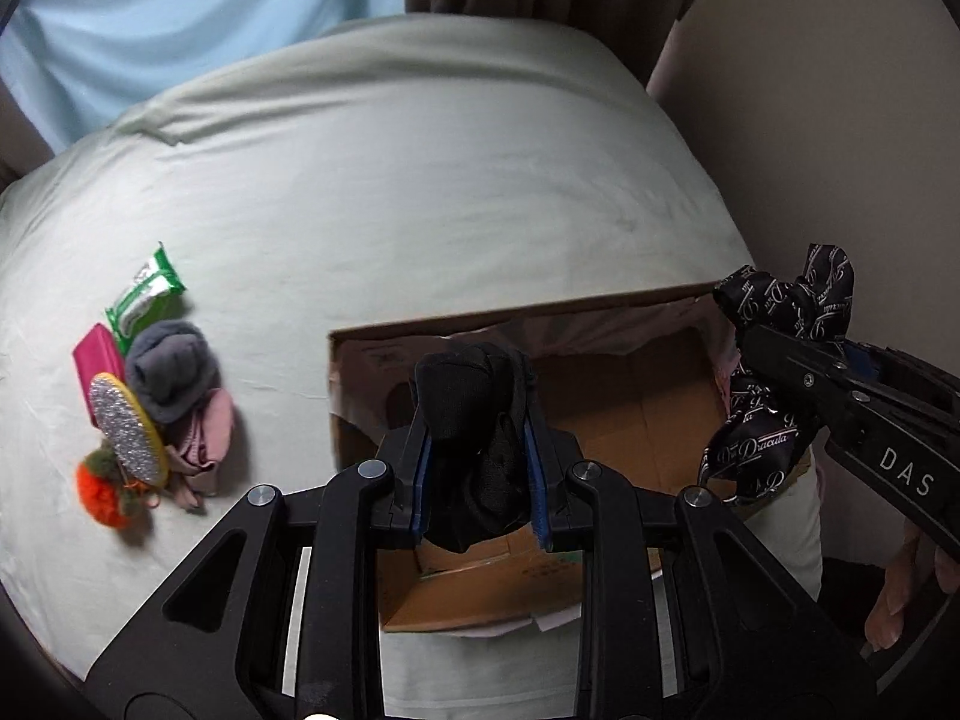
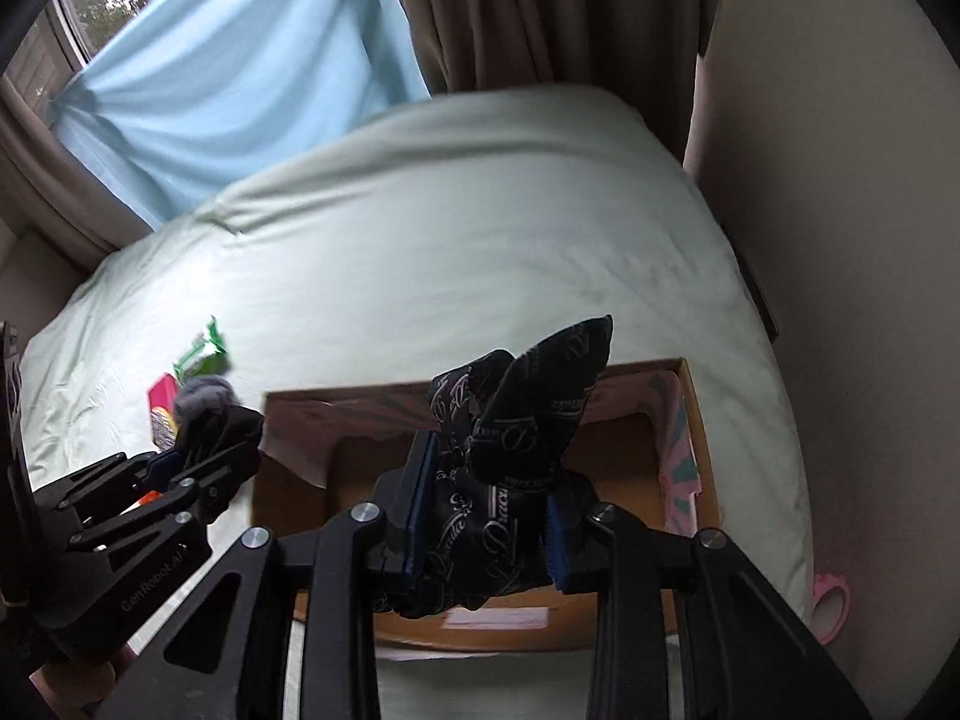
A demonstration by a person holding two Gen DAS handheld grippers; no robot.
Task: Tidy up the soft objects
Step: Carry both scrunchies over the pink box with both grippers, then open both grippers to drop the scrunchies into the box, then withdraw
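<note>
My left gripper (image 1: 477, 414) is shut on a black sock (image 1: 474, 420) and holds it above the near left part of an open cardboard box (image 1: 624, 402) on the bed. My right gripper (image 2: 489, 510) is shut on a black printed scarf (image 2: 516, 420) and holds it over the same box (image 2: 696, 432). In the left wrist view the right gripper (image 1: 774, 330) with the scarf (image 1: 798, 300) is at the box's right edge. In the right wrist view the left gripper (image 2: 210, 438) is at the box's left edge.
A pile lies on the pale bedsheet (image 1: 420, 192) to the left: a green packet (image 1: 147, 294), a grey sock (image 1: 171, 369), a pink cloth (image 1: 204, 438), a pink case (image 1: 96, 360), a glittery oval item (image 1: 126, 429) and an orange pompom (image 1: 108, 495). A wall stands at the right.
</note>
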